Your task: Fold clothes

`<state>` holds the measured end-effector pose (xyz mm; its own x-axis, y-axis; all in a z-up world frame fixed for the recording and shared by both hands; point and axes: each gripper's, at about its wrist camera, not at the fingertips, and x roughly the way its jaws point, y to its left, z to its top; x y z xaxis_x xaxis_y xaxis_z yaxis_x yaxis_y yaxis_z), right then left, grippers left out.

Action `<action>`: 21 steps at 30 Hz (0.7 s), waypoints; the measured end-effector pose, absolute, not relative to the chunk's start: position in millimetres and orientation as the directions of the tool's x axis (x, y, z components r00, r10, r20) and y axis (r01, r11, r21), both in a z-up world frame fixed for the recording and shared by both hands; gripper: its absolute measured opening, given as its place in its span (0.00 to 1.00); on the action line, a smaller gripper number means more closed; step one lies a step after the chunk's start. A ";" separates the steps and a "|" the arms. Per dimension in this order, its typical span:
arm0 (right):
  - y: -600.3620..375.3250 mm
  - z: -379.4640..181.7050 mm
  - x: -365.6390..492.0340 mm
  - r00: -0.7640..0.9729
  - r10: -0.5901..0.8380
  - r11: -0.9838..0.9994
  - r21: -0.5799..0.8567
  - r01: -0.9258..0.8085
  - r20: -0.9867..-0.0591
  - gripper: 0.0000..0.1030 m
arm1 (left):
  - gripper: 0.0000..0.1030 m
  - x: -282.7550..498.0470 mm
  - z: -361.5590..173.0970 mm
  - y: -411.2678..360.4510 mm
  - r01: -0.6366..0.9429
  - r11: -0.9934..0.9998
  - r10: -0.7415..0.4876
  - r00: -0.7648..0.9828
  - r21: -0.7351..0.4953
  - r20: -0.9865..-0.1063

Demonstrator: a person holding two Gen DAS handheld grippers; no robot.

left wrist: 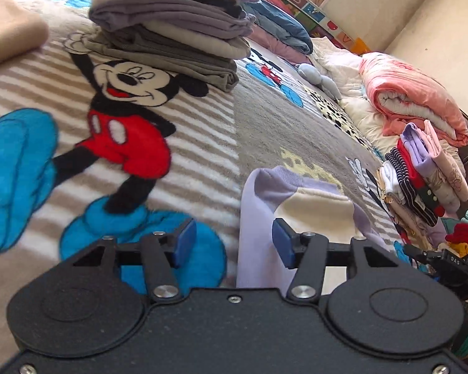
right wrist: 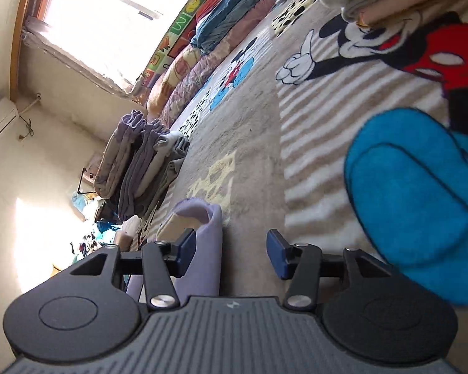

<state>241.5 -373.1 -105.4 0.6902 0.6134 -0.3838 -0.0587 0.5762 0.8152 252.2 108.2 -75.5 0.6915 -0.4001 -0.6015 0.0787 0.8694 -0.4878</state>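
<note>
A lilac and cream garment [left wrist: 284,205] lies on the cartoon-print blanket [left wrist: 202,131], just ahead of my left gripper [left wrist: 234,244]. That gripper is open; the lilac edge runs up between its blue pads [left wrist: 184,243], which do not touch it. In the right wrist view the same lilac garment [right wrist: 202,240] lies beside the left blue pad of my right gripper [right wrist: 229,254], which is open over bare blanket [right wrist: 252,162]. Its fingers hold nothing.
A tall pile of folded grey clothes [left wrist: 177,28] stands at the back, a smaller colourful folded pile [left wrist: 424,174] at the right. A rolled pink quilt [left wrist: 415,99], blue bedding [left wrist: 280,28] and a beige item [left wrist: 9,34] lie around. The other gripper [left wrist: 452,265] shows at far right.
</note>
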 end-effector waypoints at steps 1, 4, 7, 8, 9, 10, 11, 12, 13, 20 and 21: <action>-373.3 -107.2 226.0 0.691 0.613 0.575 0.816 -0.058 -0.383 0.50 | 0.51 236.7 -72.8 109.4 0.069 0.878 -0.380 0.701 -0.474 -0.603; -376.4 -112.8 181.6 0.718 0.612 0.521 0.852 -0.049 -0.333 0.50 | 0.52 192.6 -67.8 110.6 0.060 0.886 -0.358 0.718 -0.459 -0.597; -382.1 -117.5 141.0 0.752 0.598 0.456 0.889 -0.034 -0.278 0.51 | 0.52 149.8 -66.2 109.9 0.027 0.893 -0.329 0.722 -0.450 -0.609; -383.3 -119.9 129.1 0.757 0.595 0.435 0.900 -0.021 -0.270 0.52 | 0.52 134.3 -66.2 109.4 0.014 0.891 -0.322 0.725 -0.454 -0.609; -382.7 -122.2 116.7 0.763 0.594 0.411 0.911 -0.019 -0.253 0.53 | 0.52 121.5 -66.3 109.7 0.004 0.885 -0.321 0.729 -0.465 -0.605; -381.5 -123.5 104.5 0.773 0.590 0.386 0.922 -0.016 -0.234 0.53 | 0.52 109.0 -66.2 110.1 -0.004 0.876 -0.327 0.732 -0.483 -0.598; -379.8 -122.5 95.5 0.780 0.591 0.359 0.933 -0.023 -0.208 0.59 | 0.52 97.0 -66.1 110.3 -0.011 0.866 -0.331 0.735 -0.499 -0.591; -378.2 -121.4 86.7 0.786 0.591 0.332 0.943 -0.031 -0.182 0.66 | 0.52 88.0 -66.0 109.7 -0.016 0.863 -0.330 0.738 -0.504 -0.589; -376.5 -120.3 77.9 0.791 0.591 0.305 0.952 -0.040 -0.156 0.69 | 0.52 78.1 -65.7 109.2 -0.019 0.863 -0.327 0.741 -0.505 -0.586; -366.6 -112.9 44.5 0.783 0.612 0.278 0.957 -0.082 -0.111 0.73 | 0.56 30.0 -63.8 107.3 -0.025 0.842 -0.344 0.745 -0.540 -0.571; -365.9 -111.0 42.8 0.783 0.612 0.288 0.954 -0.088 -0.112 0.73 | 0.56 25.2 -65.3 104.9 -0.028 0.845 -0.341 0.741 -0.535 -0.579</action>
